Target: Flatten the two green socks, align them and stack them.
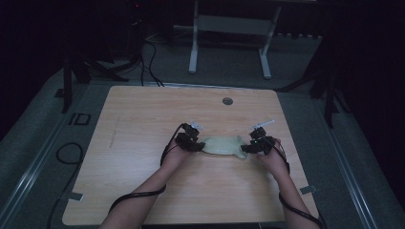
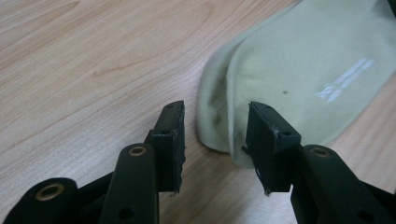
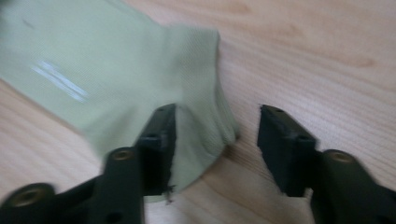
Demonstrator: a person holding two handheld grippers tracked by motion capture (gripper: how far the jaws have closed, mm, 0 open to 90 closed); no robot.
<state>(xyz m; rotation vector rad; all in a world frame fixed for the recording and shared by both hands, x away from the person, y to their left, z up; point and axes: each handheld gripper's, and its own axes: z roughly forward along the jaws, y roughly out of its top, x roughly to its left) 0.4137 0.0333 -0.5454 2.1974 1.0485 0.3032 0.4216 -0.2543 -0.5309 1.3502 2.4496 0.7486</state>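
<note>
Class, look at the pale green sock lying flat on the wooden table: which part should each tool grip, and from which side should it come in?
Probably its two short ends. The sock lies flat and lengthwise between the tools, so the left tool would best come from the sock's left end, the right tool from its right end. Each, jaws open, could close over the thin layered edge there.

A pale green sock (image 1: 222, 144) lies flat on the wooden table (image 1: 143, 124), near its middle. It is doubled in layers, with a small white mark on the cloth.
</note>
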